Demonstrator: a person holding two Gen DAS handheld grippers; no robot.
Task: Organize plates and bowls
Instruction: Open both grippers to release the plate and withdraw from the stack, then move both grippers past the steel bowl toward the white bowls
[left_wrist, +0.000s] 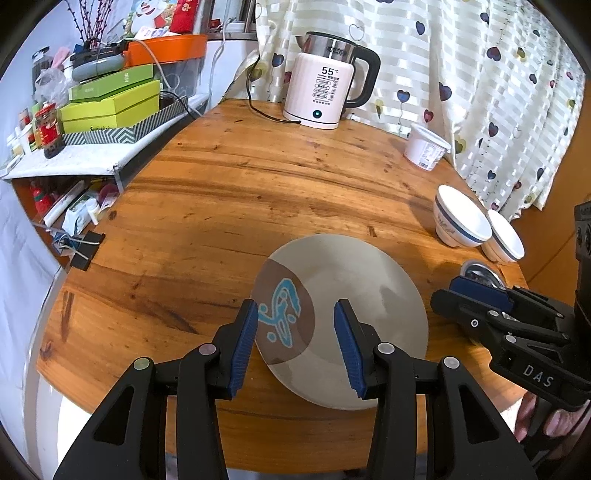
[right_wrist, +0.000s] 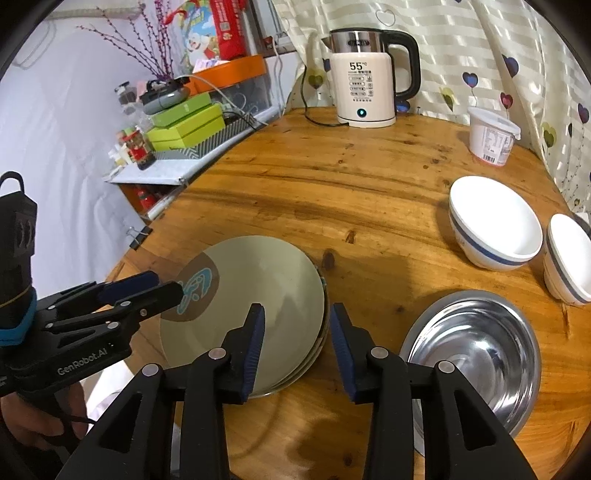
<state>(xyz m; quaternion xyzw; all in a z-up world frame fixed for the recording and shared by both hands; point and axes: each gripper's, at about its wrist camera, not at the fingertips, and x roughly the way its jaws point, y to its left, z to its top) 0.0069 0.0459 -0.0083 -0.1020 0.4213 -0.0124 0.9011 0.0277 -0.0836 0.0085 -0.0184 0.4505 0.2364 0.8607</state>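
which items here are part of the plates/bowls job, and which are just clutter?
Job items:
- stack of plates, top one with a blue motif
- steel bowl
- two white bowls
- left gripper and right gripper, both open

Just lying about:
- kettle
- white tub
- green boxes
- binder clip

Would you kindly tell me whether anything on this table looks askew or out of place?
Only slightly: the stack of beige round plates sits unevenly, lower rims poking out on its right. The white ceramic bowls and steel bowl stand upright, unspilled.
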